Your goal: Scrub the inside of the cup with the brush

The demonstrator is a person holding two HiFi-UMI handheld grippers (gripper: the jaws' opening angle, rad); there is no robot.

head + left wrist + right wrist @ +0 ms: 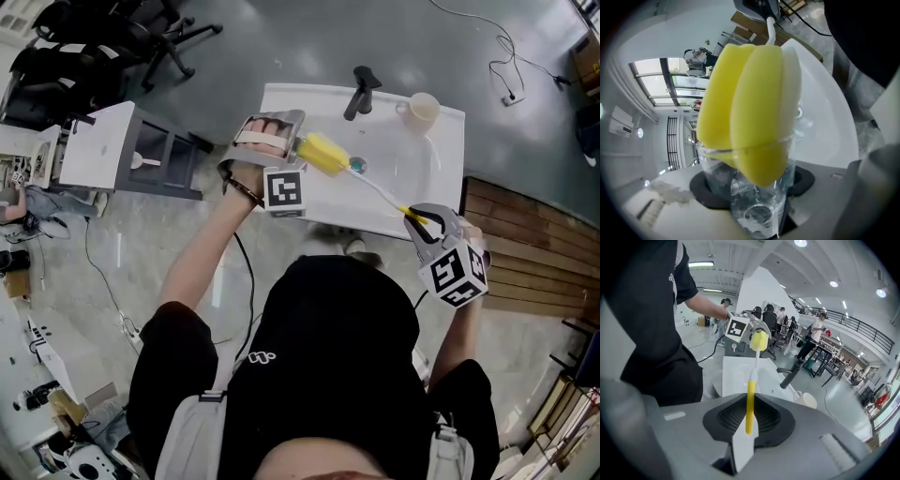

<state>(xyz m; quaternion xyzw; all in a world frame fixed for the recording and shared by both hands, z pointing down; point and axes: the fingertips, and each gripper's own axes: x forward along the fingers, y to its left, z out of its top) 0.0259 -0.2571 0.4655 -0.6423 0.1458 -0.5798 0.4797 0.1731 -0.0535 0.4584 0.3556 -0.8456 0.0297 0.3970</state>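
My left gripper (296, 150) is shut on a clear plastic cup (757, 199), held on its side over the white sink (427, 173). The brush's yellow sponge head (324, 154) is pushed partway into the cup's mouth; in the left gripper view the sponge (750, 112) fills the rim. A thin white stem (380, 192) runs from the sponge to a yellow handle end (750, 404). My right gripper (422, 223) is shut on that handle, to the right of the cup. In the right gripper view the left gripper (740, 329) and sponge (759, 340) sit straight ahead.
A black faucet (361, 91) and a cream mug (422, 108) stand at the sink's far side. A white cabinet (103, 145) is at the left, an office chair (159, 37) behind it. Wooden slats (525, 253) lie at the right. Cables trail on the floor.
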